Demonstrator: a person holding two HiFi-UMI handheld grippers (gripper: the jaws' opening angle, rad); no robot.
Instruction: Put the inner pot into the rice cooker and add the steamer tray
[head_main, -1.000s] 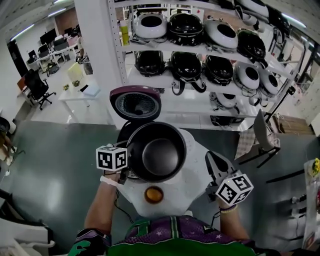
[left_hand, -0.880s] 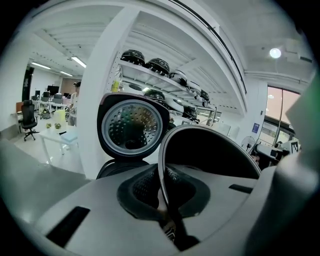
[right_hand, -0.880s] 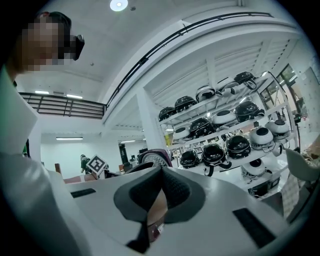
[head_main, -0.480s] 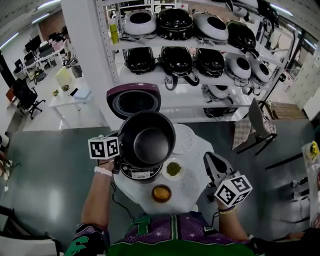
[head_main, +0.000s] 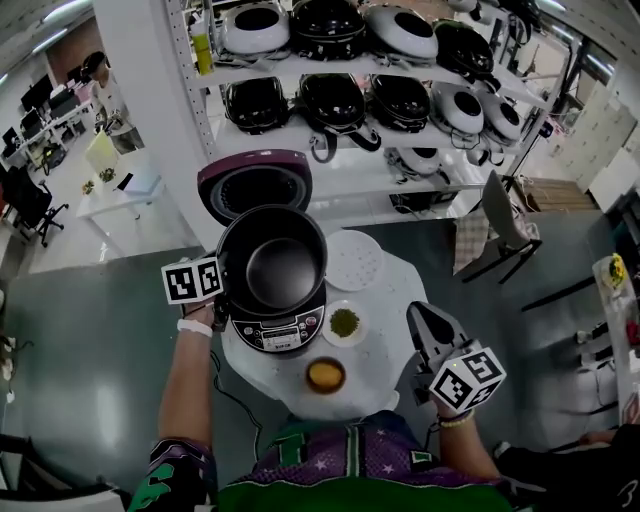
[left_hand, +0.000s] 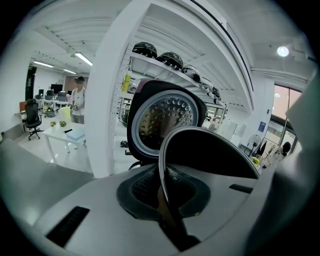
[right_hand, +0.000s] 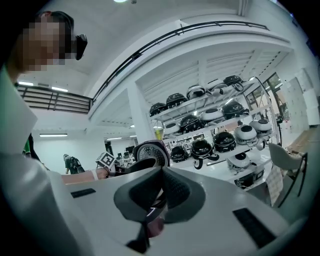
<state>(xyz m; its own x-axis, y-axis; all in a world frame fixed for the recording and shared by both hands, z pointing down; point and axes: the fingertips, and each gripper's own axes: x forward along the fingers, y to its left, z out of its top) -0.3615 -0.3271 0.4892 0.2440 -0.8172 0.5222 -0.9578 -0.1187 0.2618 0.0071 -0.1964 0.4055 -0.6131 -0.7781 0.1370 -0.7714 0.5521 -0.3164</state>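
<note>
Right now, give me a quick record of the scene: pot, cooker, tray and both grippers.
inner pot: over the open rice cooker, gripped at its rim; whether seated, cannot tell
lid: raised behind the cooker
steamer tray: flat on the table, right of the cooker
green-filled bowl, orange-filled bowl: on the table's near side
left gripper: shut on the inner pot
right gripper: shut, empty, beside the table's right edge

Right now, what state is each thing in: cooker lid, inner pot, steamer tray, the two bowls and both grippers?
Rice cooker lid: open, tipped back.
Inner pot: empty, held by its rim over the cooker; seating unclear.
Steamer tray: lying flat beside the cooker, untouched.
Green-filled bowl: upright.
Orange-filled bowl: upright.
Left gripper: shut on the inner pot's rim.
Right gripper: shut, empty.
</note>
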